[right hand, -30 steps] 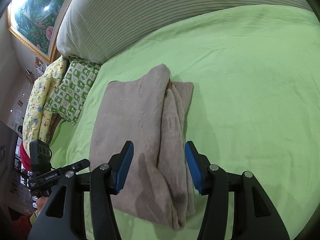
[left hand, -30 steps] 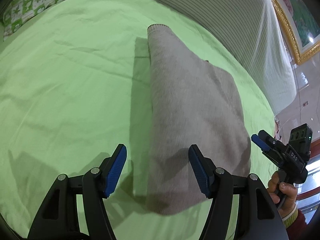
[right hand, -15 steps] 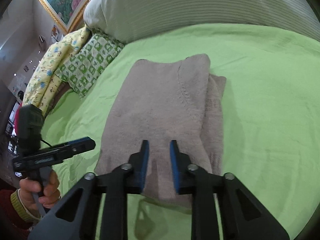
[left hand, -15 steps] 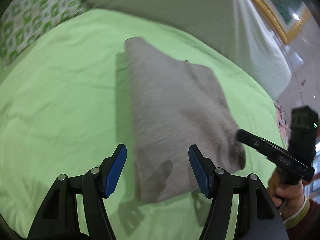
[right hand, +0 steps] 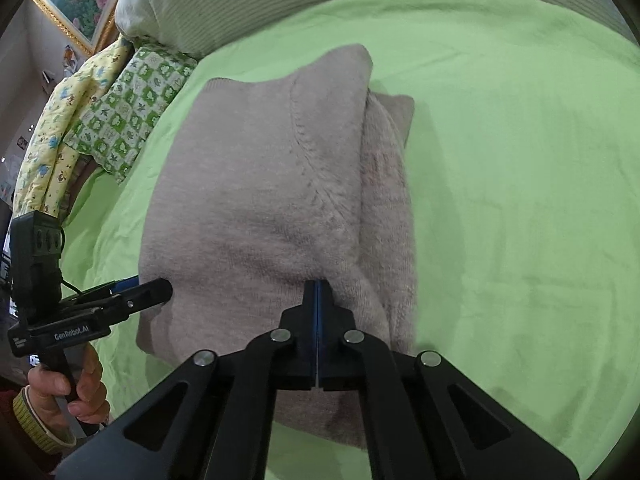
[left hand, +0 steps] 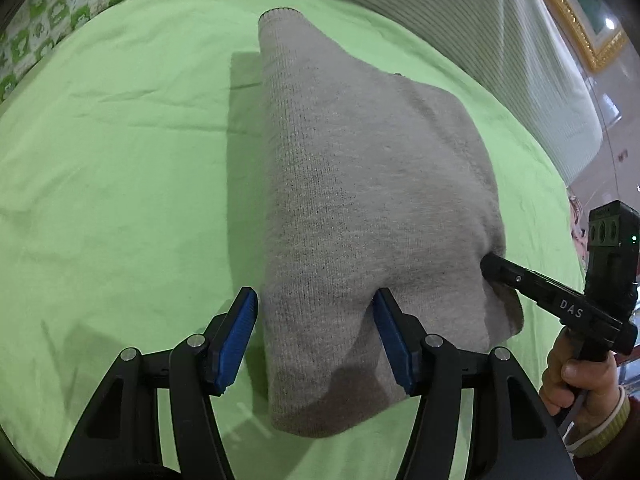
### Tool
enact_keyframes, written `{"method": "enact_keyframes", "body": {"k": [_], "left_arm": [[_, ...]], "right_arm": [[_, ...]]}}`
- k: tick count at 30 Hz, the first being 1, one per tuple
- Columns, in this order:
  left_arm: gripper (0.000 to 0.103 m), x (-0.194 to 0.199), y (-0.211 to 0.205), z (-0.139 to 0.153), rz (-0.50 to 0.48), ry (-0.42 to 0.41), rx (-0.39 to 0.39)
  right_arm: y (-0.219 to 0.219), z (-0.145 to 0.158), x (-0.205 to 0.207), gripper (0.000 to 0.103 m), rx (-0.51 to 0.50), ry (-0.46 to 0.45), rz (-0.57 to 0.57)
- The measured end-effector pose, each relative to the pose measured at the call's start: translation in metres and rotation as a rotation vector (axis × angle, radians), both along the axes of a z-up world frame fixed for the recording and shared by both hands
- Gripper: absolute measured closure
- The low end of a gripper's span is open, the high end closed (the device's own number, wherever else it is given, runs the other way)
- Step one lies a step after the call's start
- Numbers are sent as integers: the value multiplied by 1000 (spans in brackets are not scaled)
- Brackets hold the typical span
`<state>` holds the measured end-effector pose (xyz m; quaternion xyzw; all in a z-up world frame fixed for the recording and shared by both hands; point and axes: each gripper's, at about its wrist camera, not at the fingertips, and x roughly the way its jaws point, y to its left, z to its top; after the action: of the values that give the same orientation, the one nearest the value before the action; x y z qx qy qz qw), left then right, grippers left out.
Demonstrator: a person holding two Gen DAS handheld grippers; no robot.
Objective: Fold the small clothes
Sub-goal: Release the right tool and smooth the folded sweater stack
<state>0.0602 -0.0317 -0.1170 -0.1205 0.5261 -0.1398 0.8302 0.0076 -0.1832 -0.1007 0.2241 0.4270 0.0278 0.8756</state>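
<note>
Right-wrist view shows your right gripper (right hand: 317,292) clenched on the near edge of the grey knit sweater (right hand: 272,200), already folded lengthwise on the green bedsheet (right hand: 520,160), while your left gripper (left hand: 316,340) gapes astride it, crosswise fold probably remaining.

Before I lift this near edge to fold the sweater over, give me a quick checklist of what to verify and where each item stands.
1. Right gripper shut on the sweater near edge: ok, the jaws are together with knit bunched at the tips.
2. Left gripper gripping too: not ok, its jaws are open and straddle the fabric.
3. Both grippers on the same near edge: ok.
4. Sleeve layer tucked along the sweater's right side: ok, it lies stacked there.
5. Green sheet beyond the far edge free for landing: ok.
6. How many layers the right pinch holds: cannot tell.
</note>
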Motion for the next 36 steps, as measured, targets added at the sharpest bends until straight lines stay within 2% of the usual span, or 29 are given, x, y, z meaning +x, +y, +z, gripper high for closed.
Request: {"method": "enact_keyframes", "body": {"k": [8,12,21,23,24,25,27,31,36], "left_arm": [[42,-19,1,22,2,-44,35],[38,-32,9,25,19,-44,37],[37,-69,17,29,52,-75,77],[37,-77,15,32,65,-97,103],[37,-82,14,34,73,-113,119],[37,-85,14,36,75,-124,128],[36,-93,11,41,79,-152,152],[30,-110,6,49,67,-196,188],[24,-128,-1,57,51,-237,196]], "right_arm": [[1,21,-22,100,19,-68,-14],[2,29,-36,100,21,-80,-32],[16,35,-61,98,-4,-85,-35],[22,34,-67,93,-16,-82,-27],[25,34,-70,85,-17,-84,-20],[29,34,-72,72,-15,-89,-14],[36,34,-78,56,-20,-105,-14],[48,36,-90,52,-52,-140,-14],[57,34,-103,47,-86,-150,-7]]}}
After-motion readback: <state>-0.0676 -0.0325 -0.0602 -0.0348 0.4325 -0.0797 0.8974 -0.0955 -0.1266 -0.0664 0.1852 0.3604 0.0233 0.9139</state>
